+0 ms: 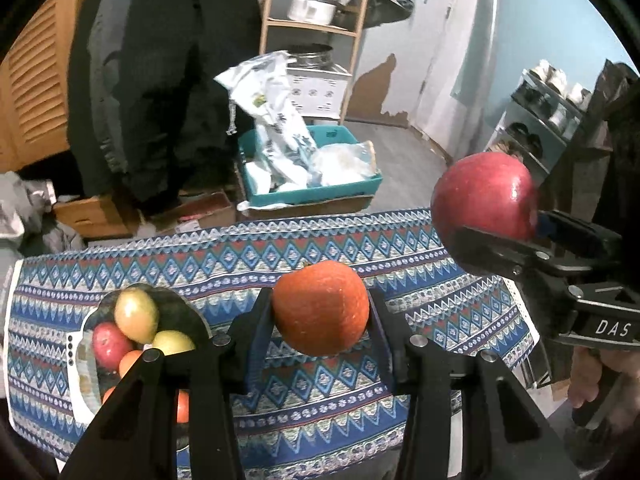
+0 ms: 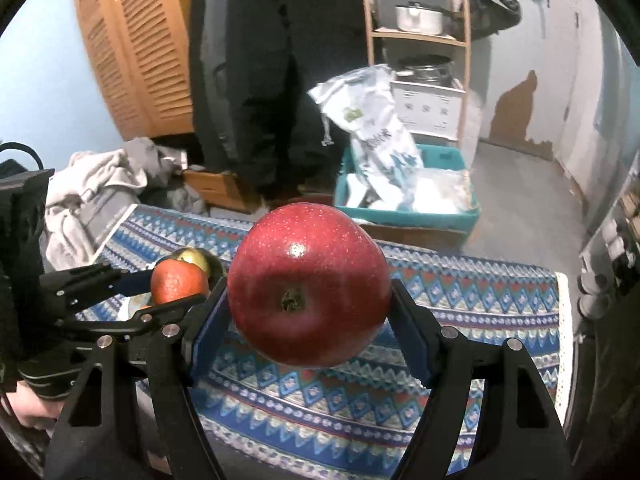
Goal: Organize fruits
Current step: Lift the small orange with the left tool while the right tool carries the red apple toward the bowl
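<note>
My left gripper [image 1: 320,312] is shut on an orange [image 1: 320,307], held above the patterned tablecloth [image 1: 328,408]; in the right wrist view the same orange [image 2: 178,282] shows at the left, with that gripper [image 2: 176,282] reaching in from the left edge. A large red apple [image 2: 308,286] sits pressed between the blue pads of my right gripper [image 2: 309,300], stem end toward the camera. In the left wrist view that apple [image 1: 484,196] hangs at the right, clamped by the right gripper [image 1: 496,216]. A bowl [image 1: 90,364] at the left holds several fruits: yellow-green, red and orange ones.
Beyond the table's far edge stand a teal bin [image 1: 344,190] with plastic bags, cardboard boxes on the floor, a dark hanging coat [image 1: 160,80] and a wooden shelf with a pot [image 1: 312,8]. A pile of grey cloth [image 2: 96,192] lies at the table's left end.
</note>
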